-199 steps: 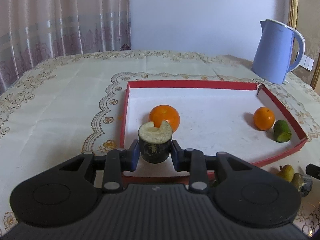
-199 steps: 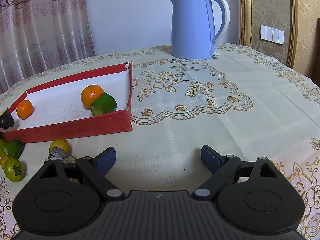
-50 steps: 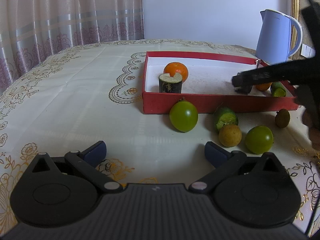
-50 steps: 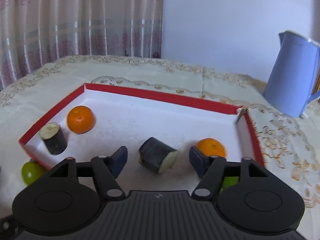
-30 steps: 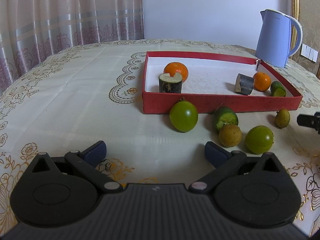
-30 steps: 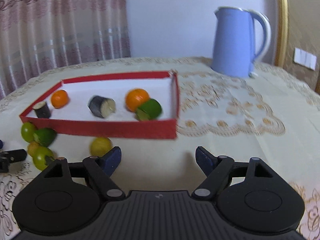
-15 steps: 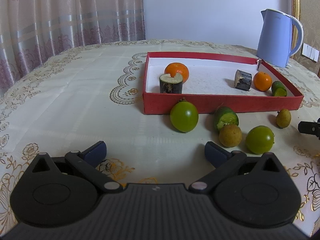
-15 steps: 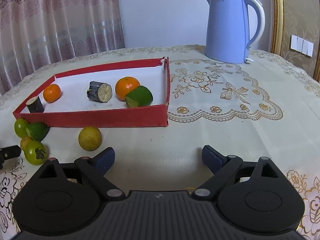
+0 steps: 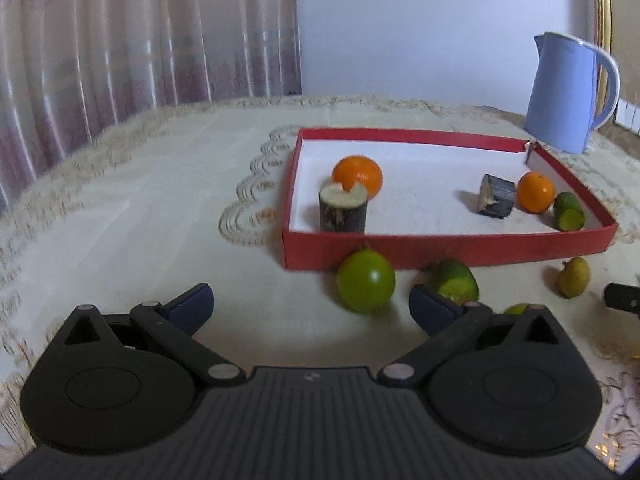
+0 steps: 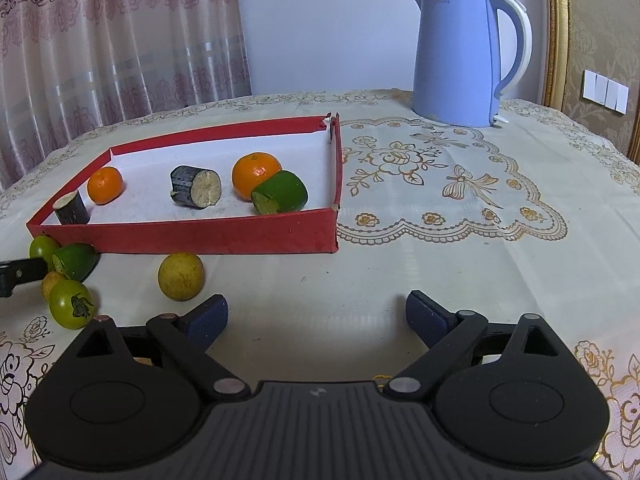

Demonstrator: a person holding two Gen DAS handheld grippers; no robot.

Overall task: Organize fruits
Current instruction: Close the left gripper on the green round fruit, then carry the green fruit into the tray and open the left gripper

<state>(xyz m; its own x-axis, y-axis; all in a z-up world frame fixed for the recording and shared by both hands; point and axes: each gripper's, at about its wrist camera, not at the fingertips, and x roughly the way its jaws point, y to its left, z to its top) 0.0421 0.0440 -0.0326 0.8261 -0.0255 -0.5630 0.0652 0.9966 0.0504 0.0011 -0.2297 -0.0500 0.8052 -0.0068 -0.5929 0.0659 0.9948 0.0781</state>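
Table, cream cloth. Red tray at ten o'clock, kettle at one, loose green and yellow fruits at nine.

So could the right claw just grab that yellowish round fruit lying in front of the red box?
Probably yes. The right claw is open and empty, and the yellowish fruit sits alone on the tablecloth just ahead to its left, clear of the red box.

We see a matt cardboard tray, a glossy plastic kettle, an embroidered cloth tablecloth, and ribbed matt black plastic gripper bodies.
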